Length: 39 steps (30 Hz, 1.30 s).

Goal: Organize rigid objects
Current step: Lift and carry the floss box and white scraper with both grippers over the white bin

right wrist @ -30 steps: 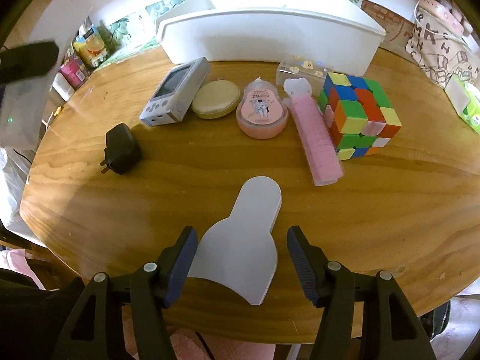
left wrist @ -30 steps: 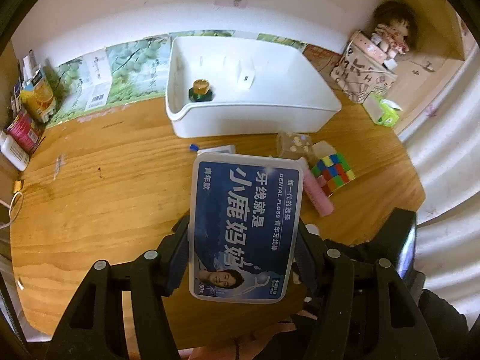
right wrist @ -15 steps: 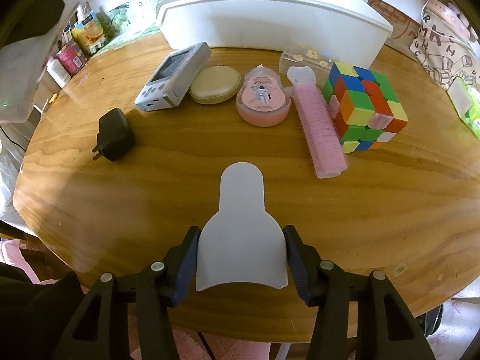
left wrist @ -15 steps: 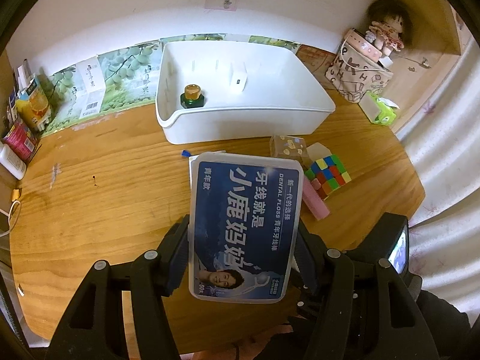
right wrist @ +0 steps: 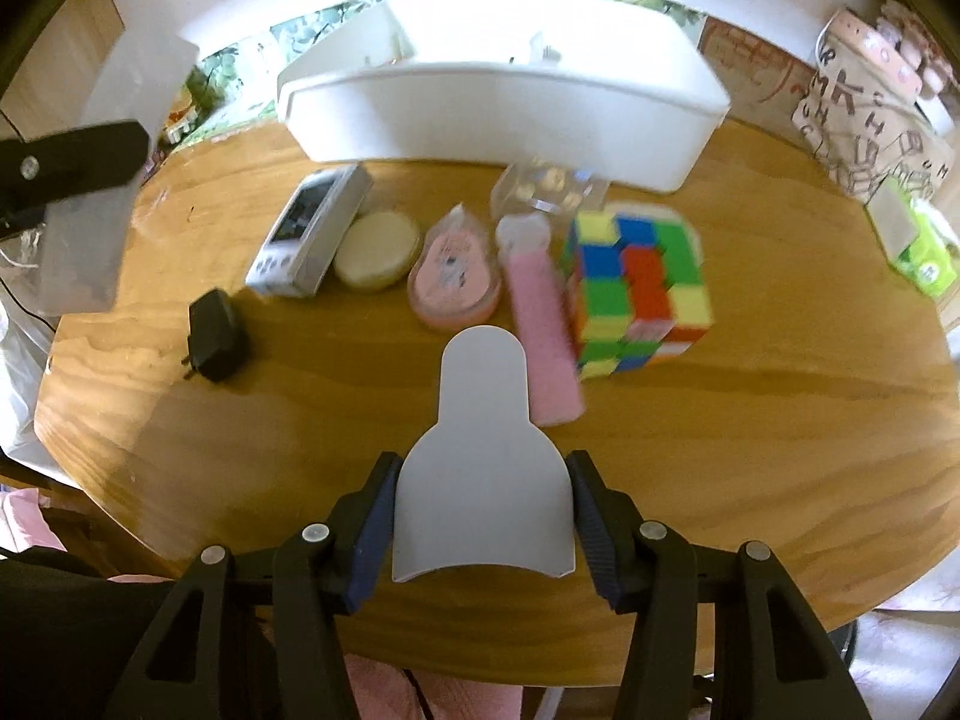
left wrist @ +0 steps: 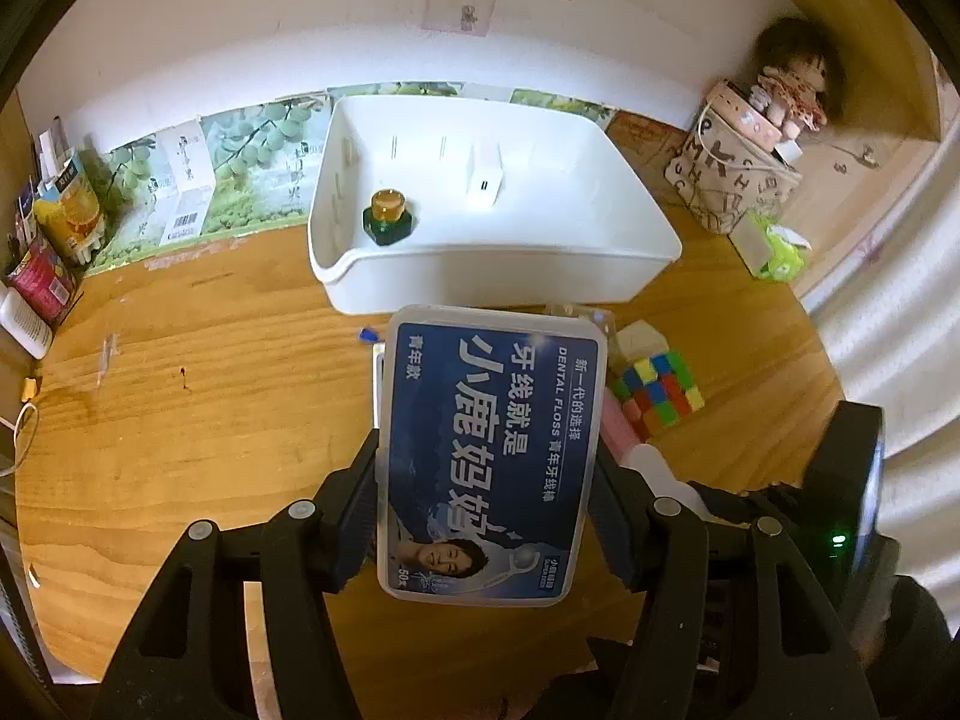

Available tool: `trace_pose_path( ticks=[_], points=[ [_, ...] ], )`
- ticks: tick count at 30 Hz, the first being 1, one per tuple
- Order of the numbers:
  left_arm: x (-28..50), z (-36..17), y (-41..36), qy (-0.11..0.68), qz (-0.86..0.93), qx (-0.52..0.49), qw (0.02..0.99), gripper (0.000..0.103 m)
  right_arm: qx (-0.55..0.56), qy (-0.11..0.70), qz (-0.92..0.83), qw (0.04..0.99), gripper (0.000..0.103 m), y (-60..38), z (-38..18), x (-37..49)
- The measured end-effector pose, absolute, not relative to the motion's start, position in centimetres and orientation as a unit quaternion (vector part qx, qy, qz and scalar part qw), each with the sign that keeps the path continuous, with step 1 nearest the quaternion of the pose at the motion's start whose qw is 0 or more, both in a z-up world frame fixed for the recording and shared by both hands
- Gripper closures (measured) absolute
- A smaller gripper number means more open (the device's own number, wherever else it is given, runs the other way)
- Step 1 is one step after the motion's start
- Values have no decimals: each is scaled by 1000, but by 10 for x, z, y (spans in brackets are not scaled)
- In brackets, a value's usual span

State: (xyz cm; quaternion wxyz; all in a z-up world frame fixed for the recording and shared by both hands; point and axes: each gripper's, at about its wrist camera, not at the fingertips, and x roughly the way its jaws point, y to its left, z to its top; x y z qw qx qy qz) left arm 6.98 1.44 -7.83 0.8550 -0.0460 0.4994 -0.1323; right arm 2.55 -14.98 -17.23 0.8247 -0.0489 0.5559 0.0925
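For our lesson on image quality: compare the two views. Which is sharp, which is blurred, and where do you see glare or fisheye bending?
Left wrist view: sharp; print on the dental floss box is readable, the table edge bends.
Right wrist view: blurred; the puzzle cube smears, the white bin glares, the white bottle-shaped piece stays fairly crisp.

left gripper (left wrist: 483,531): black frame; silver screws; ribbed blue-black fingers (left wrist: 360,516) | right gripper (right wrist: 483,531): same
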Motion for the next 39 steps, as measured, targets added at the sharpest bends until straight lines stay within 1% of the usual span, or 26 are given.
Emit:
trace_pose_path(
  ticks=[10,18,29,39],
  points=[
    [96,-64,0,497,-115,-65,858,38,-69,528,123,838,48,-170,-108,54],
    [120,-46,-11,483,-92,-72,868,38,-72,493,138,856,48,-187,-72,87],
    [155,-37,-23,446,-59,-79,889,38,-70,435,170,881,48,-207,-51,137],
    [181,-43,-28,397,-18,-94,913,38,-60,371,200,905,48,-224,-59,175]
  ],
)
